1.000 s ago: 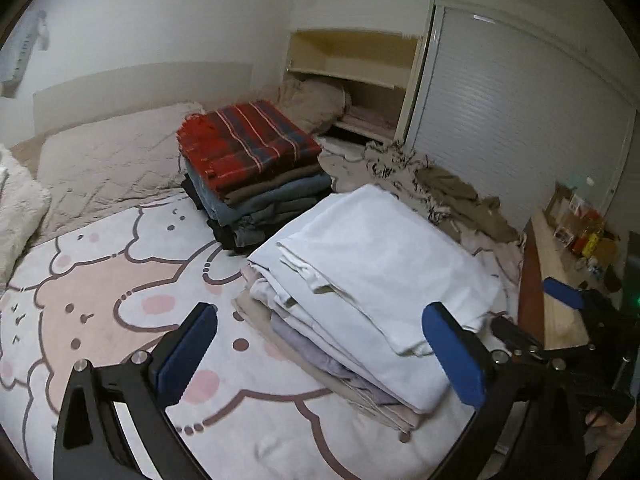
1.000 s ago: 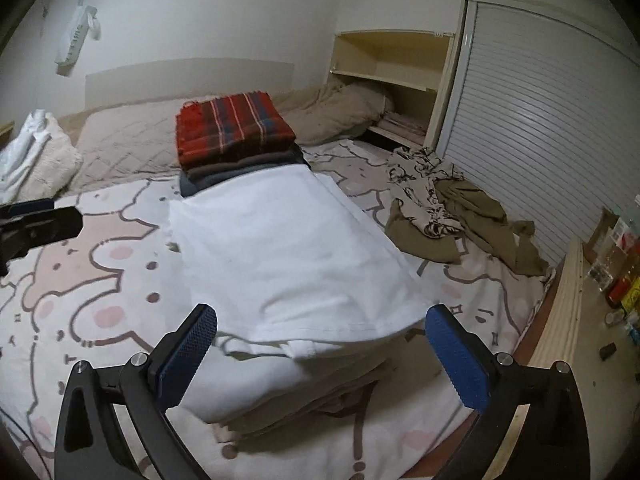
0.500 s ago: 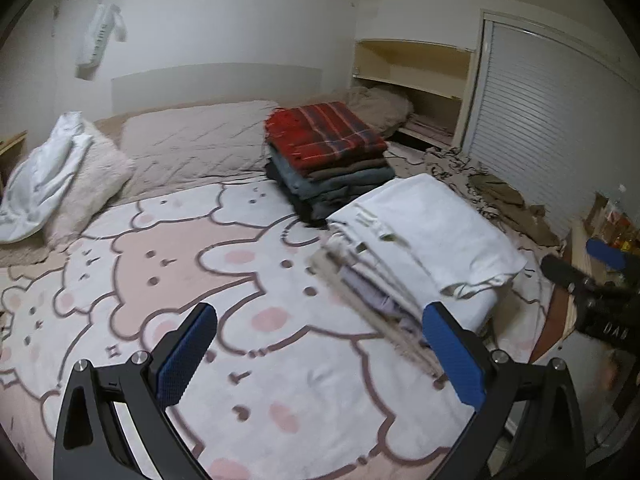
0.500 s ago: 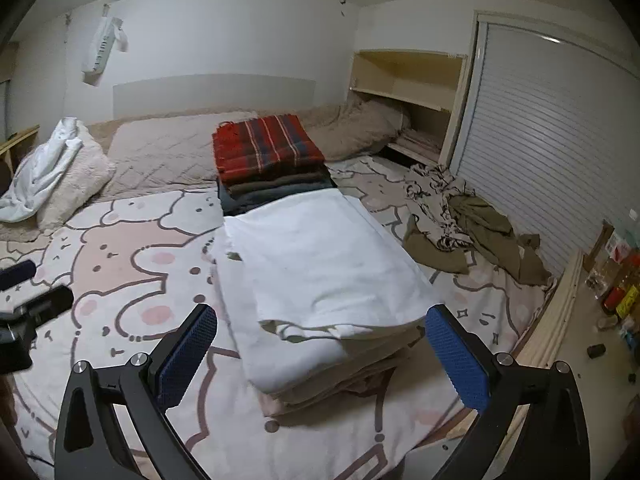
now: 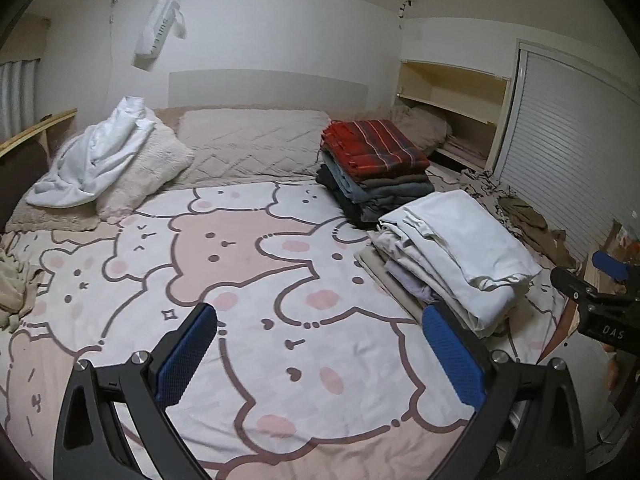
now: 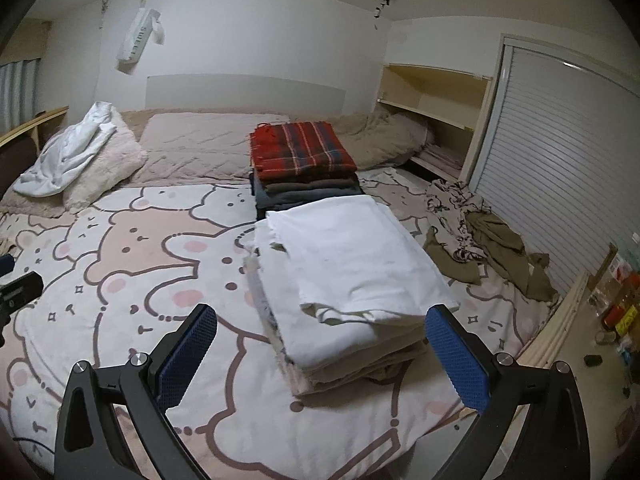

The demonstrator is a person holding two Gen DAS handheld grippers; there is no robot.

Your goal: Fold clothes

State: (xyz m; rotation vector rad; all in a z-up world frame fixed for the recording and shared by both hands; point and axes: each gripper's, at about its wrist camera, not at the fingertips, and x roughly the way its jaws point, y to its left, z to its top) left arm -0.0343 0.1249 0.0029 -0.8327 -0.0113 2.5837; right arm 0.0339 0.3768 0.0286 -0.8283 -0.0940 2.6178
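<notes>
On the bed's cartoon-print sheet [image 5: 248, 264] lies a folded stack topped by a white cloth [image 5: 460, 248] [image 6: 352, 264]. Behind it stands a second folded stack with a red plaid piece [image 5: 372, 148] [image 6: 300, 152] on top. Unfolded clothes, a patterned piece [image 6: 452, 208] and an olive one [image 6: 500, 248], lie crumpled near the bed's right side. A white garment [image 5: 96, 156] is draped over a pillow at the far left. My left gripper [image 5: 320, 352] is open above the sheet, left of the white stack. My right gripper [image 6: 320, 356] is open, nothing held, just in front of that stack.
A beige quilt [image 5: 248, 148] and pillows run along the headboard. An open shelf niche [image 5: 452, 108] and a shuttered door [image 6: 560, 160] are at the right. Small bottles and items [image 6: 616, 304] sit on the floor by the bed's right edge. A wooden ledge [image 5: 36, 128] is far left.
Both grippers have pulled back and up from the white stack; the views widened to show the whole bed. The left view swung left, so the stacks now sit at its right.
</notes>
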